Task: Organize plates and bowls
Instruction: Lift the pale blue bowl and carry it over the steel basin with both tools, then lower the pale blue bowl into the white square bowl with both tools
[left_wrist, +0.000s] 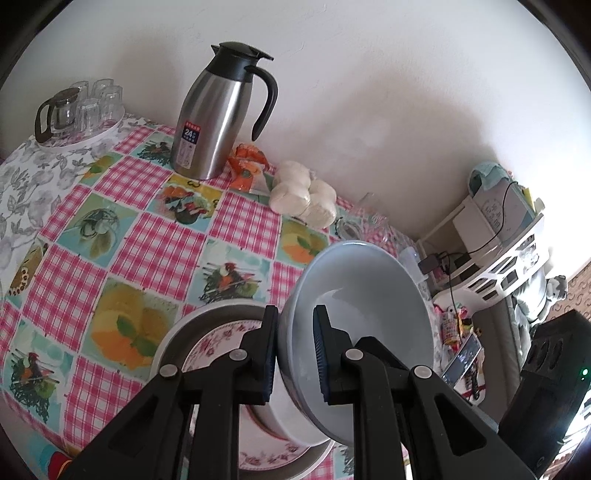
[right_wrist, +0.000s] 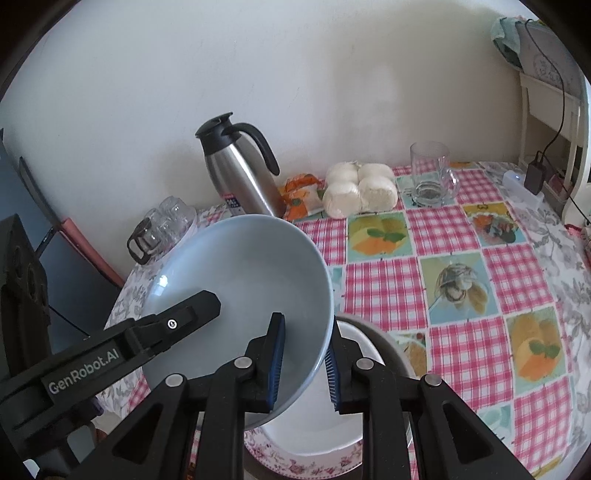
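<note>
Pale blue bowl (left_wrist: 365, 314) tilted above floral plate (left_wrist: 221, 336) near table edge; left gripper (left_wrist: 295, 354) and right gripper (right_wrist: 304, 362) each clamp its rim.

The bench (right_wrist: 461, 280) is covered with a pink checked cloth. Against the wall are set a steel flask (left_wrist: 207, 122), an orange packet (left_wrist: 247, 166), wrapped white buns (left_wrist: 303, 195), a glass mug (right_wrist: 432, 177) and a tray of glasses (left_wrist: 81, 110). A floral plate (left_wrist: 221, 339) is laid near the front edge.

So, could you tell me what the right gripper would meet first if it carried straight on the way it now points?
The right gripper already straddles the rim of the pale blue bowl, so that wall comes first. Beyond it, probably the checked tablecloth or the bagged white buns, though depth is unclear.
</note>
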